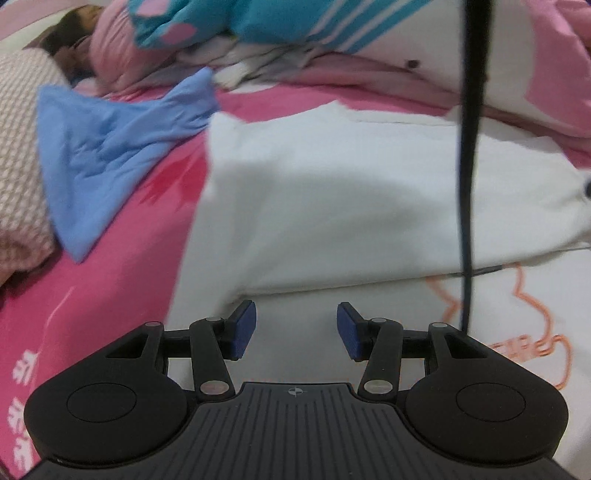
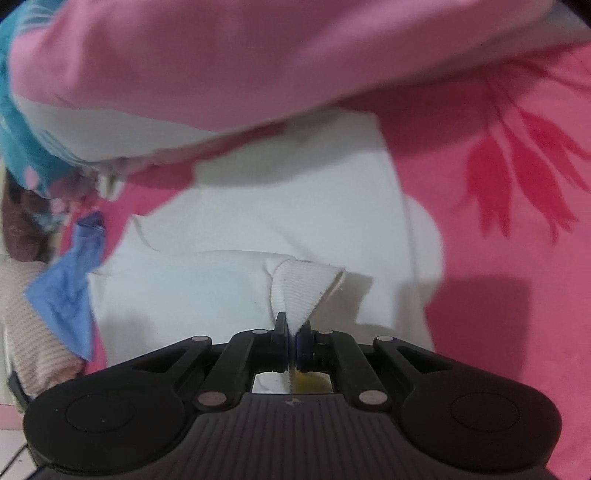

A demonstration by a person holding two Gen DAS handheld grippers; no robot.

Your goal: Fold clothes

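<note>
1. A blue cloth (image 1: 110, 147) lies crumpled in the left half of the left wrist view, partly on a checked pink-and-white pillow (image 1: 18, 147) at the left edge and just beside the white garment (image 1: 351, 203).
2. A heap of bedding, a pink quilt (image 2: 221, 62) with a teal striped piece (image 1: 266, 22), is banked across the top of both views and overlaps the far edge of the white garment in the right wrist view.
3. A black cable (image 1: 469, 147) hangs down the right of the left wrist view, crossing in front of the garment.
4. The white garment is spread over the middle of the bed, folded over itself, an orange outline drawing showing on its lower layer at lower right.
5. The left gripper (image 1: 295, 328) hangs released above the garment, nothing between its blue pads.
6. The right gripper (image 2: 293, 332) is clenched on a ribbed white hem of the garment.
7. Underneath is a hot-pink bedsheet (image 2: 517, 258) with darker red leaf prints.
</note>
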